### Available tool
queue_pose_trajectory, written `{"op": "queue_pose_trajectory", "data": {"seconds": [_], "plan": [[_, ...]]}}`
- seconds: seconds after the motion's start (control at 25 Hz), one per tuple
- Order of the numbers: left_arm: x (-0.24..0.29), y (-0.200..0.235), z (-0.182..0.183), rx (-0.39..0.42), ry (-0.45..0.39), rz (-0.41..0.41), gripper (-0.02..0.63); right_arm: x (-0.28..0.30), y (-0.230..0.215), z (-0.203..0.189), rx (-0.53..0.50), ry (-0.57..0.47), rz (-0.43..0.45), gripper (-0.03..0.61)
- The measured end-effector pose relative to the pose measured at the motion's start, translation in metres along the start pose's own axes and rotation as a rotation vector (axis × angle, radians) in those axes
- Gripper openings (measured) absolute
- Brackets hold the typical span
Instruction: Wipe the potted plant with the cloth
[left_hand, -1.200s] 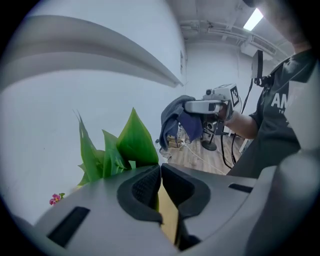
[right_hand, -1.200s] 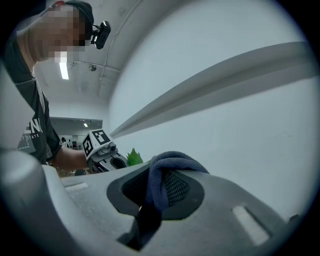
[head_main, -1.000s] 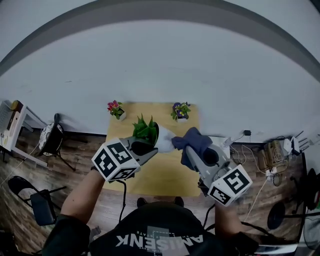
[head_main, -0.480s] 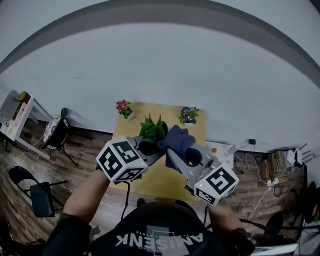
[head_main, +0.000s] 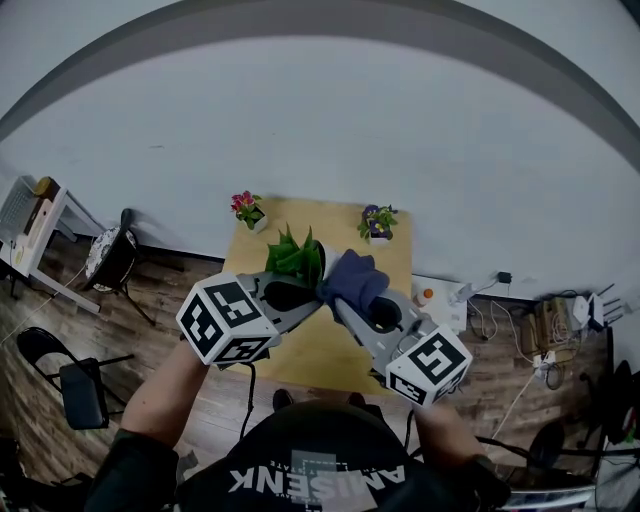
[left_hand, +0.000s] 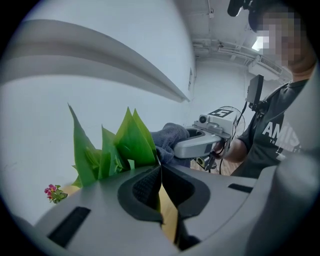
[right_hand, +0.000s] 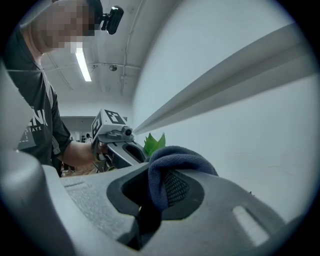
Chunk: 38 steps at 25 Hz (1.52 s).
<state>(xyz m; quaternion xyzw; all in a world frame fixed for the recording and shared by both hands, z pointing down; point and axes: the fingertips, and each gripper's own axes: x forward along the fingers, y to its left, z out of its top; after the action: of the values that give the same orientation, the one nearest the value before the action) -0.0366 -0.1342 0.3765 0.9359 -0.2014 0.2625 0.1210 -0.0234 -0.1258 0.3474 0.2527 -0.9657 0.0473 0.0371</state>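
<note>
**Tutor:** Leftward had gone the cloth (head_main: 352, 278) and the right gripper (head_main: 347, 303) since the earlier view, from clear of the pot to touching the potted plant (head_main: 293, 256) at frame centre.

**Student:** How were the tools set?

**Tutor:** Left of centre, the left gripper (head_main: 316, 290) had its jaws drawn nearly together, apparently pinching the pot's thin rim and steadying the plant over the table (head_main: 312, 352). Just right of it, the right gripper's jaws were clamped on a fold of the dark cloth.

**Student:** What would make the wipe go well?

**Tutor:** Probably a steady left hold and light strokes along each leaf, base to tip, so that the pointed leaves bent little.

**Student:** And the surroundings?

**Tutor:** A chair (head_main: 75, 395) stood at lower left. A pink-flowered pot (head_main: 245, 208) and a purple-flowered pot (head_main: 377, 222) sat at the table's upper edge, well apart from the work. Cables (head_main: 520, 325) lay at right. Nothing stood between cloth and leaves, though the left gripper's own jaws covered part of the rim.
</note>
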Motion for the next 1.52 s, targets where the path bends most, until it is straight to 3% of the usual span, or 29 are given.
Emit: {"op": "queue_pose_trajectory", "data": {"seconds": [0.68, 1.16, 1.52], "plan": [[-0.016, -0.002, -0.004, 0.040, -0.022, -0.017, 0.006, -0.028, -0.043, -0.052, 0.118, 0.086, -0.138, 0.044], [-0.002, -0.014, -0.003, 0.134, -0.026, -0.017, 0.008, -0.003, -0.022, 0.039, -0.002, -0.055, -0.002, 0.043], [-0.013, -0.017, 0.001, 0.178, -0.067, 0.042, 0.008, 0.011, -0.016, 0.036, 0.008, -0.053, 0.018, 0.044]]}}
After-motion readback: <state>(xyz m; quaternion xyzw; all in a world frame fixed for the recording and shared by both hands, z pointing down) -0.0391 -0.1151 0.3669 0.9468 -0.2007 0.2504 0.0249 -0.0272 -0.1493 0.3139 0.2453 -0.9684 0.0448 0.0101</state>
